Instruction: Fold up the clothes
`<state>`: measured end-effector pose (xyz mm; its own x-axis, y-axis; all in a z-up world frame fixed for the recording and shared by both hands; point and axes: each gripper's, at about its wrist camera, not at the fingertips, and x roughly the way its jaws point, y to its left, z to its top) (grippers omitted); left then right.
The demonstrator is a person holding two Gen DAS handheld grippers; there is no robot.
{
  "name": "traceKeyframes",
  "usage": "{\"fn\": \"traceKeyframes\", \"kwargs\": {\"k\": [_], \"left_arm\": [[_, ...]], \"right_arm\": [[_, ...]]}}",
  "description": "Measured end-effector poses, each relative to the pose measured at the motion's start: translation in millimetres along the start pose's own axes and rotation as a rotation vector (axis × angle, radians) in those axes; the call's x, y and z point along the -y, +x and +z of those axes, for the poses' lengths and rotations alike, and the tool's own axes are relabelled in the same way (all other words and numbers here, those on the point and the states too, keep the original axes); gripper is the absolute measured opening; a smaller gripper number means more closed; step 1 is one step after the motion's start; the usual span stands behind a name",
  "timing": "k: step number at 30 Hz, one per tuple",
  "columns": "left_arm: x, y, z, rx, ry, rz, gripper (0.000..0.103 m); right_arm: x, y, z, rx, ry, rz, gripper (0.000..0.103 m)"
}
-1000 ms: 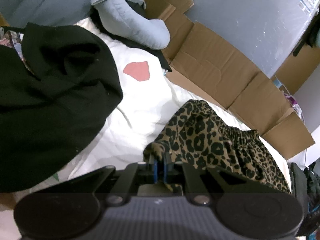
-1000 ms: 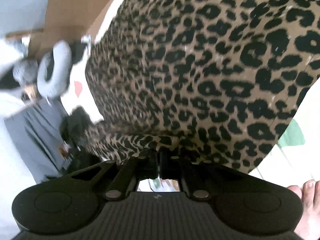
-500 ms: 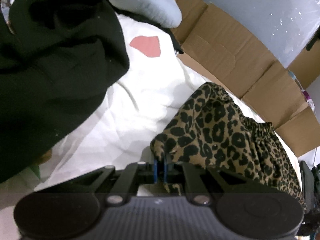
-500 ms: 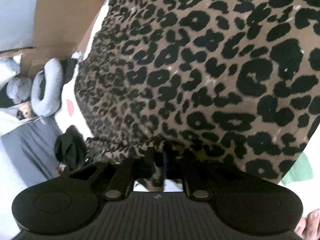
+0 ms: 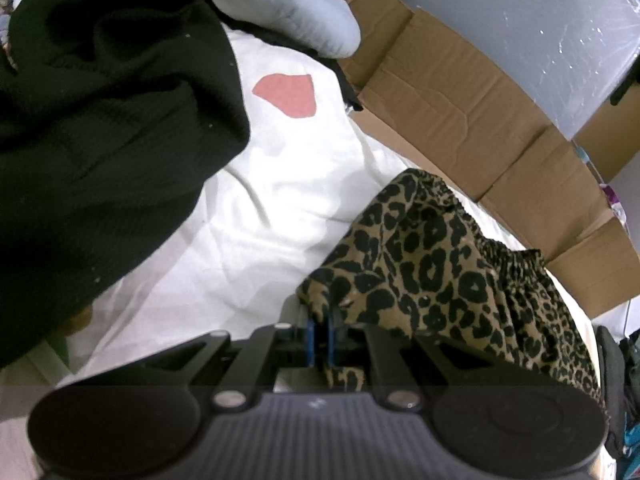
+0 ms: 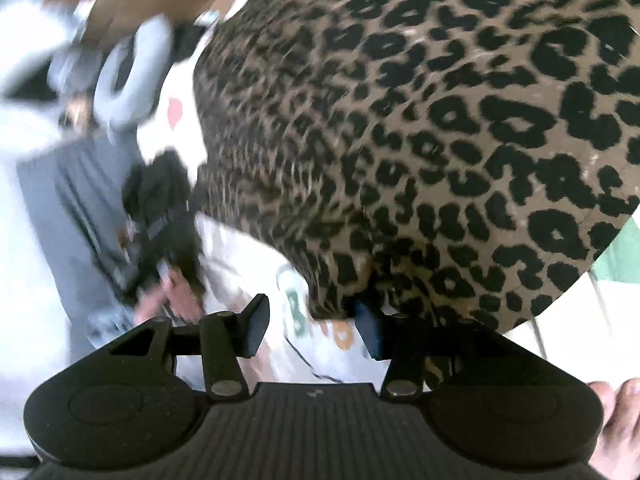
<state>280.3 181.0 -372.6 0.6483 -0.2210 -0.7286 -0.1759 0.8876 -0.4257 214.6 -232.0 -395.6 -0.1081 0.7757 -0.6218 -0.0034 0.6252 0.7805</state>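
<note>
Opening since a second ago, the right gripper (image 6: 310, 326) lets go of the leopard-print garment (image 6: 420, 140). Left gripper (image 5: 320, 336) fingers clench its corner on the white bed sheet (image 5: 240, 248).

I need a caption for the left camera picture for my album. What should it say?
Left gripper pinching a corner of the leopard-print garment on a white sheet, beside a black garment.

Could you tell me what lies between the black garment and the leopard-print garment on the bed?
In the left wrist view, only bare white sheet separates the black garment from the leopard-print garment.
</note>
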Motion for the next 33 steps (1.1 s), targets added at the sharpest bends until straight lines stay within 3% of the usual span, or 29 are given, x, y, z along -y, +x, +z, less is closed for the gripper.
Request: {"fn": "traceKeyframes", "kwargs": {"k": [5,8,23,26,28,29,33], "left_arm": [[-1,0,-1,0.000,0.000,0.000,0.007],[-1,0,-1,0.001,0.003,-0.001,0.007],[-6,0,-5,0.002,-0.023,-0.014,0.007],[-9,-1,-6,0.002,-0.033,-0.018,0.007],[-10,-2,-6,0.003,-0.040,-0.021,0.007],[-11,-2,-7,0.003,-0.044,-0.022,0.007],[-15,-11,-8,0.005,-0.062,-0.030,0.007]], "right_arm": [[-15,13,-26,-0.004,-0.267,-0.119,0.058],[-21,17,-35,0.040,-0.383,-0.207,0.058],[-27,43,-34,0.145,-0.569,-0.208,0.052],[-25,47,-32,0.151,-0.599,-0.195,0.041],[-24,46,-29,0.147,-0.603,-0.182,0.008],[-23,44,-27,0.138,-0.586,-0.164,0.004],[-21,34,-21,0.099,-0.484,-0.069,0.003]]}}
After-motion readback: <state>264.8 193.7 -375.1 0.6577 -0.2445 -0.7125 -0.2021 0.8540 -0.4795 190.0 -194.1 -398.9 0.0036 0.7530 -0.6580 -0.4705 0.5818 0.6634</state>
